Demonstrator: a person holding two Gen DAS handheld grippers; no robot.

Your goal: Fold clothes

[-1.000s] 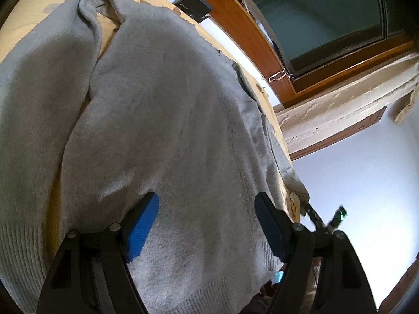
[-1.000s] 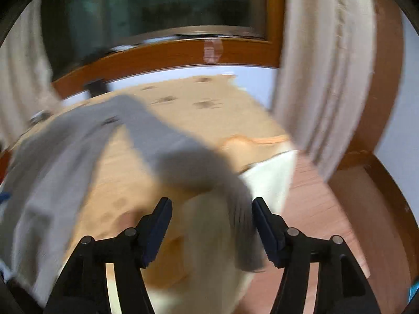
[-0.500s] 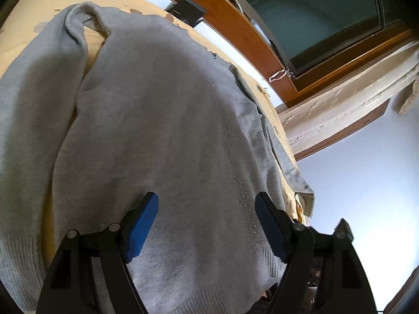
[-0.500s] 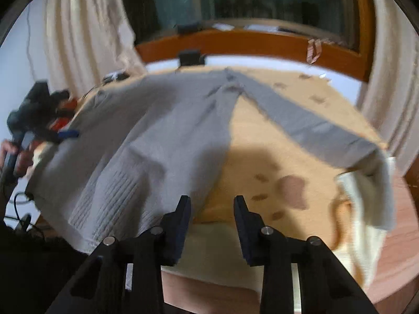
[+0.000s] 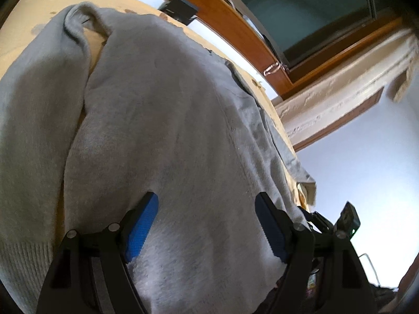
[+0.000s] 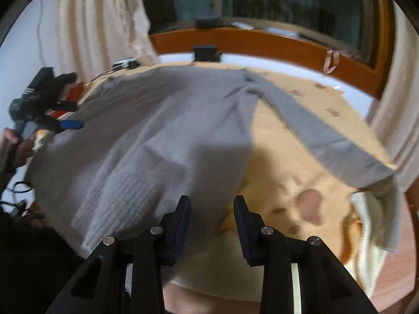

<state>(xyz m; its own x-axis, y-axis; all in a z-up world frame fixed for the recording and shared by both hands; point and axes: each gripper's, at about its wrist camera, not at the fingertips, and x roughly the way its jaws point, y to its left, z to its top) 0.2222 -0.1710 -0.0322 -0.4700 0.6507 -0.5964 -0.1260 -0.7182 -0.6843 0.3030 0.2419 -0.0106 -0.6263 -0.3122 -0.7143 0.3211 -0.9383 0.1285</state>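
The left wrist view sits low and very near a grey knitted sweater [image 5: 162, 130], looking along it from its ribbed hem toward the brown wooden window frame [image 5: 235, 23], tilted so the room leans. The right wrist view stands farther back and higher at the near edge of the yellow patterned tablecloth [image 6: 309, 183], facing the same window. Both views share the sweater, the cloth and the small black box [image 6: 206, 51] by the sill [image 5: 180, 9].
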